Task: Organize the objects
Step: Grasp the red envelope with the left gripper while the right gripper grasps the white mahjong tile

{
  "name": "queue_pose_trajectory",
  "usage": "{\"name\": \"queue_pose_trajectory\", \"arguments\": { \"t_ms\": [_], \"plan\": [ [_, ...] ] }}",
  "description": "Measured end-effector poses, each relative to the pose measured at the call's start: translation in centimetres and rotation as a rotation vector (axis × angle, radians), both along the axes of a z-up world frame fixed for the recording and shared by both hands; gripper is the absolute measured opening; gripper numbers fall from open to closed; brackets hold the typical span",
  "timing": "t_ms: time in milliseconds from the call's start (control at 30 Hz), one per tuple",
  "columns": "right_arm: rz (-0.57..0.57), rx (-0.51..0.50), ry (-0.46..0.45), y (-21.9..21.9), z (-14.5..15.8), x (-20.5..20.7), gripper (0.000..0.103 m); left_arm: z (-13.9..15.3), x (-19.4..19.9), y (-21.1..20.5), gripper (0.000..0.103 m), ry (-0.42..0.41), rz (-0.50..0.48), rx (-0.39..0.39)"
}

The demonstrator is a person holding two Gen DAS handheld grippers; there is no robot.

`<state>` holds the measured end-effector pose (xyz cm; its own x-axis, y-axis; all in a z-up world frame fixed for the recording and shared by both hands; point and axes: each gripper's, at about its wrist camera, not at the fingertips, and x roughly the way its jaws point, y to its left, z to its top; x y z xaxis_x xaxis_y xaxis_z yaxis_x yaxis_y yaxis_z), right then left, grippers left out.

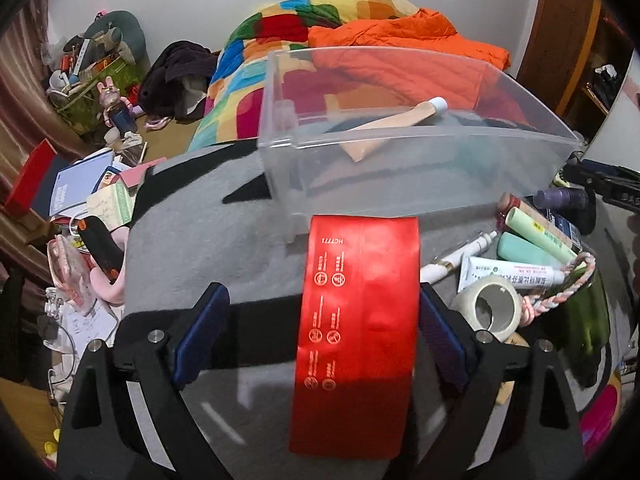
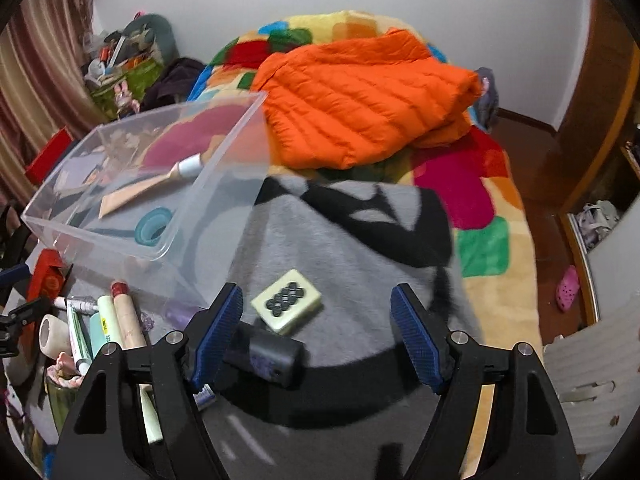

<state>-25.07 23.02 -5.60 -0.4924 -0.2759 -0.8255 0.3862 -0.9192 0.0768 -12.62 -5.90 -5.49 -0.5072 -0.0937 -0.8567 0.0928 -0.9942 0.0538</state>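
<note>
In the left wrist view my left gripper point(image 1: 320, 336) is open around a red box point(image 1: 356, 332) that lies on the grey blanket point(image 1: 216, 248); the box rests against the right finger and is apart from the left one. A clear plastic bin point(image 1: 400, 140) stands beyond it, holding a beige tube with a white cap point(image 1: 400, 118). In the right wrist view my right gripper point(image 2: 318, 332) is open and empty over the blanket. A cream mahjong-like tile point(image 2: 286, 300) and a dark small box point(image 2: 268, 356) lie between its fingers. The bin point(image 2: 132, 184) is at the left there.
A pile of tubes point(image 1: 536, 240), a tape roll point(image 1: 488, 308) and a braided cord point(image 1: 568, 284) lies right of the red box. An orange jacket point(image 2: 360, 100) lies on the colourful bedspread point(image 2: 492, 192). Books and clutter point(image 1: 80, 200) crowd the left.
</note>
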Motion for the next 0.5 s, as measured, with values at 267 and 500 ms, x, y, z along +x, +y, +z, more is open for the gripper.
{"name": "queue_pose_trajectory", "arguments": {
  "t_ms": [267,500],
  "plan": [
    [0.021,0.007,-0.012,-1.1,-0.7,0.2,0.061,0.0,-2.4,0.5,0.093,0.008,-0.009,-0.005],
    [-0.005,-0.075,-0.111,-0.2,-1.7,-1.4,0.038,-1.0,-2.5,0.1,0.077,0.008,-0.007,0.043]
  ]
}}
